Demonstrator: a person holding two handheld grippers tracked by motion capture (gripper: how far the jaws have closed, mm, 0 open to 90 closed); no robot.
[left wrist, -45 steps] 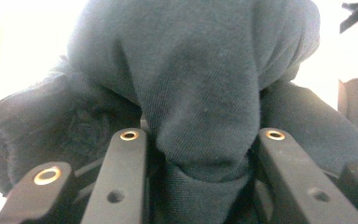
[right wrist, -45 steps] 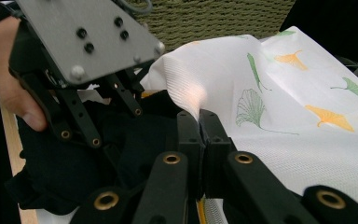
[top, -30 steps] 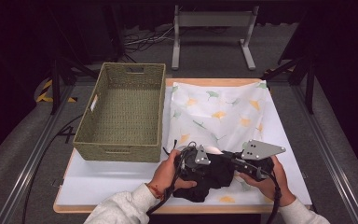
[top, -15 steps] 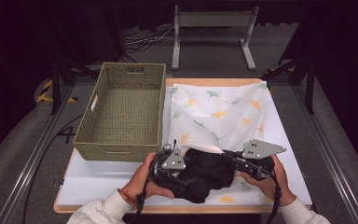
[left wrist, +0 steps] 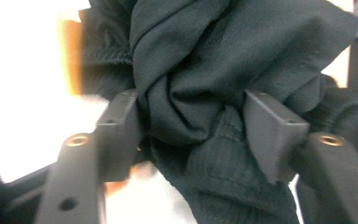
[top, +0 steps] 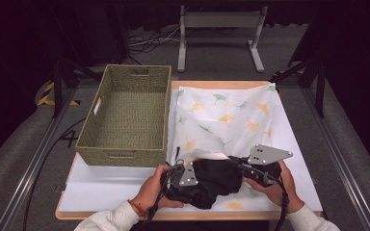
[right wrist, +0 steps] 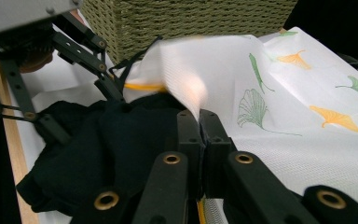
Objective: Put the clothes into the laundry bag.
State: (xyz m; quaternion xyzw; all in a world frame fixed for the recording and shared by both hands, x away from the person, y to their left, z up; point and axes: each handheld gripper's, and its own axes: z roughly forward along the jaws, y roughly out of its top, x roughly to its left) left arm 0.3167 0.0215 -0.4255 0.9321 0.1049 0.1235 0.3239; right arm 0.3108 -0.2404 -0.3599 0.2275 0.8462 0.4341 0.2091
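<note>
A bunched black garment [top: 212,182] lies at the table's front, on the near edge of a white cloth printed with ginkgo leaves [top: 226,115]. My left gripper [top: 198,180] is at the garment's left side. In the left gripper view its jaws have just been closing and squeeze a wad of black fabric [left wrist: 191,84] between the pads of the left gripper [left wrist: 196,126]. My right gripper [top: 230,159] comes in from the right. In the right gripper view it [right wrist: 200,116] is shut, pinching the lifted edge of the white cloth [right wrist: 186,70] above the garment [right wrist: 98,140].
A woven green-brown basket [top: 120,155] stands at the left rear, with nothing seen inside it, close behind the left hand; its wall [right wrist: 191,18] rises just beyond the cloth. Bare white tabletop [top: 101,190] lies front left. A metal stand [top: 219,29] is on the floor behind.
My left gripper slid left along the front of the garment, then came back a little to the right and closed on the fabric. The right gripper and hand stayed where they were.
</note>
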